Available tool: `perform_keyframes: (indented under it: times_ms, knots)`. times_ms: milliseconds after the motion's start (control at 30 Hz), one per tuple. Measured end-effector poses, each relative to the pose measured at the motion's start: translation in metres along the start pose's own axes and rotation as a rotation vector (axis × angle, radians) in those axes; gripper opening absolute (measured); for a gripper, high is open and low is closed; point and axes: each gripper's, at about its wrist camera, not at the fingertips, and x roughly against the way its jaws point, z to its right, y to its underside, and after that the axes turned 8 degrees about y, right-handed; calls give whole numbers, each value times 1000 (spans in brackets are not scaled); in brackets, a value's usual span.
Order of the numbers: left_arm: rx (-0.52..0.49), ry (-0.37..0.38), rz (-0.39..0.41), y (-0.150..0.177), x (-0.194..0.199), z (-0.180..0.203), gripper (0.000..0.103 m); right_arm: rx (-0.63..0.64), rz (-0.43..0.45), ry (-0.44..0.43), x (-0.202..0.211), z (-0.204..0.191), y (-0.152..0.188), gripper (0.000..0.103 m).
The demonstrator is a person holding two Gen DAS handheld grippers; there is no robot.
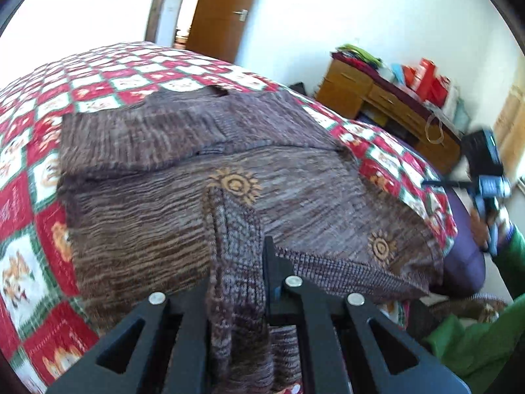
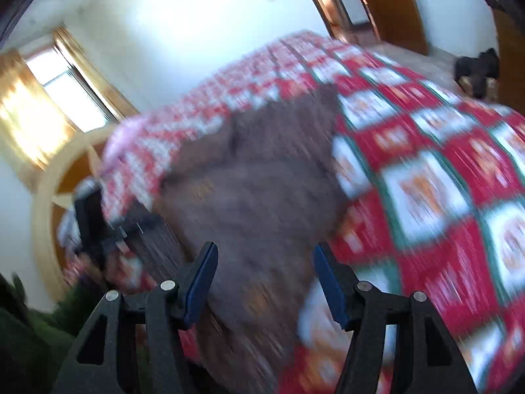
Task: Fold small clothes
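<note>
While the brown sweater (image 1: 183, 177) lies spread on the checked quilt (image 1: 29, 177), the left gripper (image 1: 238, 262) pinches its sleeve above the quilt's near edge, and the right gripper (image 2: 265, 262) hangs wide apart, holding nothing.

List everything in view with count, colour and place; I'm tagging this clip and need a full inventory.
sweater: 1, brown, spread on quilt
quilt: 1, red-white-green check, covering bed
door: 1, brown wood, open, behind bed
desk: 1, brown wood, right wall, piled with red boxes
window: 1, bright, yellow curtains
left gripper: 1, black, shut on sweater sleeve
right gripper: 1, black, blue pads, open above sweater
</note>
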Motion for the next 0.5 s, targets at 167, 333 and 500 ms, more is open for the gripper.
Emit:
perform_keyframes:
  times_ms: [167, 333, 500]
  knots:
    - [96, 2, 45, -1, 4, -7, 6, 87, -95, 96, -1, -2, 34, 62]
    - [98, -18, 45, 0, 5, -4, 6, 198, -126, 157, -7, -20, 62, 62]
    - [107, -25, 78, 2, 18, 0, 6, 274, -176, 184, -17, -28, 59, 4]
